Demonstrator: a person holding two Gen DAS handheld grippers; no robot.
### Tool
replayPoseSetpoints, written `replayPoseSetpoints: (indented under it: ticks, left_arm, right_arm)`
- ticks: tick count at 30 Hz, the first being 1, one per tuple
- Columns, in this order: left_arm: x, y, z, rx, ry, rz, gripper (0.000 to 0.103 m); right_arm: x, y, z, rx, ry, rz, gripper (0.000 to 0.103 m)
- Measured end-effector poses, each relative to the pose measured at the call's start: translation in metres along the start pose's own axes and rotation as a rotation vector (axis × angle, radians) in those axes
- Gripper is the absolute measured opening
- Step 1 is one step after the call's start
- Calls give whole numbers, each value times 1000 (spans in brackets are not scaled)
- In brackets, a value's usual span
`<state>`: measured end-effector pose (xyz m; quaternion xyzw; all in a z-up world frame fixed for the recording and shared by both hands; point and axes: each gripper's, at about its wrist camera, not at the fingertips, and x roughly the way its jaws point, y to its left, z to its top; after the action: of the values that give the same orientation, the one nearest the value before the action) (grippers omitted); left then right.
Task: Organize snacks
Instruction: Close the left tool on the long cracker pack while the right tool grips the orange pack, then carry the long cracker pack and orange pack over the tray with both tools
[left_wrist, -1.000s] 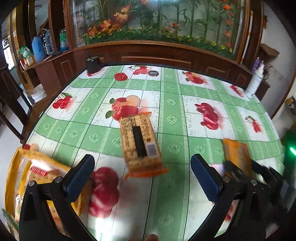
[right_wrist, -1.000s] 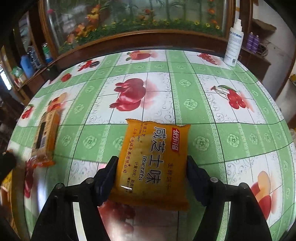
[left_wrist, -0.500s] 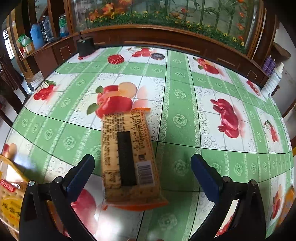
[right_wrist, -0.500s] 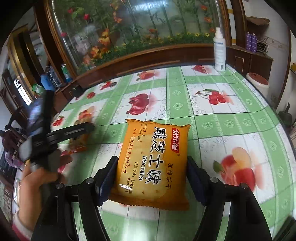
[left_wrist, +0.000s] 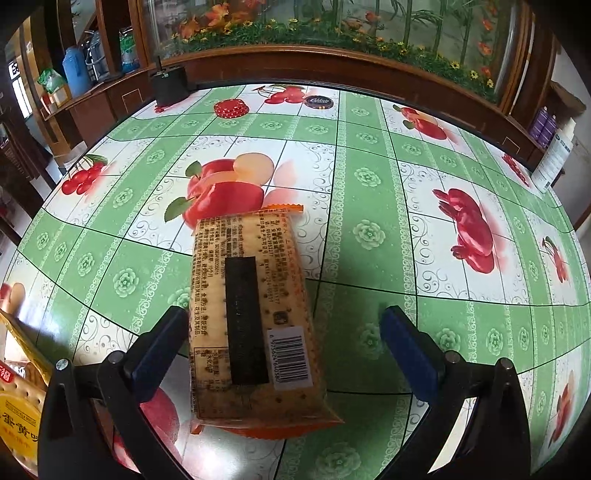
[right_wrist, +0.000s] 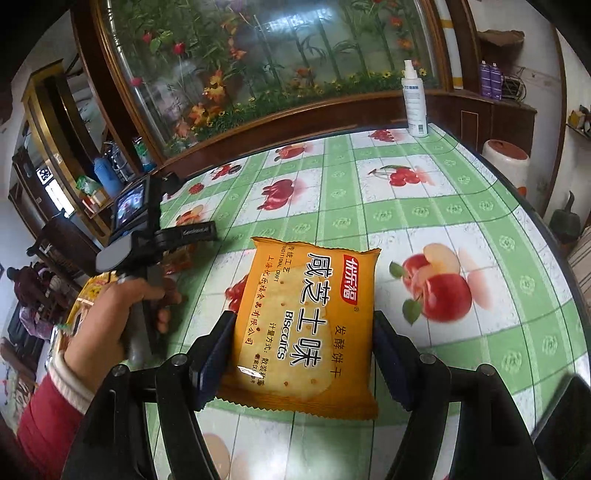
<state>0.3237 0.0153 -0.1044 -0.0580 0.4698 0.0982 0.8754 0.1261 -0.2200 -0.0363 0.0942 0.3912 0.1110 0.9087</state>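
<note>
my right claw (right_wrist: 301, 354) pinches the orange biscuit pack (right_wrist: 306, 321) by its sides to carry it, while my left claw (left_wrist: 284, 332) gapes wide around the cracker pack (left_wrist: 251, 314) lying on the bench (left_wrist: 369, 184), ready to grab it.

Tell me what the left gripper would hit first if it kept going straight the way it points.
Likely the cracker packet lying barcode-up between the open left gripper fingers, then the tablecloth under it.

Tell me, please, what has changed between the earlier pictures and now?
The left hand-held gripper came down over the long cracker pack, which now lies between its open fingers. The right hand-held gripper carried the orange biscuit pack up and toward the left one. The grip on the biscuit pack stayed the same; the cracker pack stayed on the table.
</note>
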Motion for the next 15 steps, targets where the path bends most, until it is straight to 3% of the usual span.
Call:
replayPoseSetpoints:
  ticks: [4,6,8,12,15]
  left_arm:
    - [-1,0,-4,0,11,5,103]
    - [-4,0,-6,5,10,6,103]
    - [-9,-1,-11,16,-8,0,97]
    - [-21,-1,-16,28,-17,0,59]
    - [-25,1,-22,39,-8,-7,58]
  right_arm:
    - [-8,6,-8,-12,1,21,73]
    - [-13,10,-10,-21,-5,25,68]
    - [-21,12,-11,-26,-15,38,68]
    - [-32,14,-11,-45,-31,28,60]
    - [-29,11,-14,-49,1,13,61]
